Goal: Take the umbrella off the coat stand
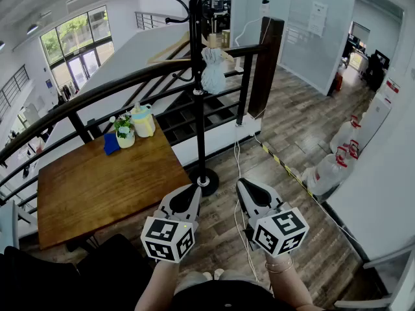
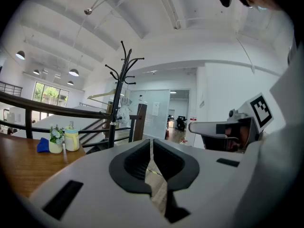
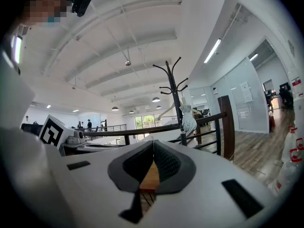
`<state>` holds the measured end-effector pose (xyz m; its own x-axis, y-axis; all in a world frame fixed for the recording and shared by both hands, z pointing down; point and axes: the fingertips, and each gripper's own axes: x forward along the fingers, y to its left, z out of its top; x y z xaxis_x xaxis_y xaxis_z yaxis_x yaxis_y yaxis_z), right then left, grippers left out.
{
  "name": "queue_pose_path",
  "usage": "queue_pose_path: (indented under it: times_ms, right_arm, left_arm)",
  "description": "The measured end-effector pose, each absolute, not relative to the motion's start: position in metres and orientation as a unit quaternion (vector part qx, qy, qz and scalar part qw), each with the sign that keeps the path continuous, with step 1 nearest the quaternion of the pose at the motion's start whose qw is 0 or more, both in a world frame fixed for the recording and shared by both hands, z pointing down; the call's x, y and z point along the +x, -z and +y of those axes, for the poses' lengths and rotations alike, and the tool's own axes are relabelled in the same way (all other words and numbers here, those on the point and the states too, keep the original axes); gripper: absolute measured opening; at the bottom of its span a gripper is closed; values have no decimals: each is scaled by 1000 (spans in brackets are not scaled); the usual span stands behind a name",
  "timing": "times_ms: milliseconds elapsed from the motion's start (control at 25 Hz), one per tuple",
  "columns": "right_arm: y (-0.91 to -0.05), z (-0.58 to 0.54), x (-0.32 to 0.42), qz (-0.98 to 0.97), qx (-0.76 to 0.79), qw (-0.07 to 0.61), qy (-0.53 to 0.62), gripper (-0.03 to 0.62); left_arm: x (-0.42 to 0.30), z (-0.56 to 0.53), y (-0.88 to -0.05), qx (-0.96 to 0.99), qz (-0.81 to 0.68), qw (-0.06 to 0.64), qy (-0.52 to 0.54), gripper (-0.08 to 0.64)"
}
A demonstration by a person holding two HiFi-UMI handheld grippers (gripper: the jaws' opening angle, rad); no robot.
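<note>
Both grippers sit closest to the head camera, held side by side at waist height and aimed toward the stand. The left gripper (image 1: pixel 189 193) has its 2 jaws pressed together with nothing between them, only floor showing through the slit. The right gripper (image 1: pixel 248 190) is closed just the same and equally empty. That looks like a resting carry pose, as neither is near enough to the task's thing to need open jaws.

Ahead, well apart from both grippers, the black coat stand (image 1: pixel 196 96) rises from a round base on the wood floor, just beside the corner of the wooden table (image 1: pixel 97 186) and in front of the dark railing (image 1: pixel 117 89). The umbrella (image 1: pixel 213 73) is a pale folded bundle hanging partway up the pole on its right side, below the curved top hooks. It hangs straight down, so it is probably held by a strap or loop over a short peg, though the attachment is too small to make out.

Judging by this, the task has not started. A gripper would have to open, reach in around the bundle, close on it, then lift up and away so the loop clears its peg. Pulling sideways instead could rock the stand toward the table's small flower pot (image 1: pixel 124 135) and jar (image 1: pixel 143 120).
</note>
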<state>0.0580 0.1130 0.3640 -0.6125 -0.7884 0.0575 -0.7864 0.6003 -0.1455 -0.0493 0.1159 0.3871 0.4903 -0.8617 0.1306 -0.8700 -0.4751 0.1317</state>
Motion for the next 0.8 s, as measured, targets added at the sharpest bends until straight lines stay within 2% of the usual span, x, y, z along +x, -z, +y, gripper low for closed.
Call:
queue_pose_path:
  times_ms: [320,600,800]
  right_arm:
    - [-364,110,67,885,-460,5,71,28]
    - [-355,109,70,901,-420,70,85,29]
    - [-360,107,73,914,-390,71,85,29]
  left_arm:
    - [-56,108,-390,847,-524,90,-17,26]
    - [-44,98,-386,851,-519,86,-8,26]
    - [-27,88,-389,853,-513,93,-3,26]
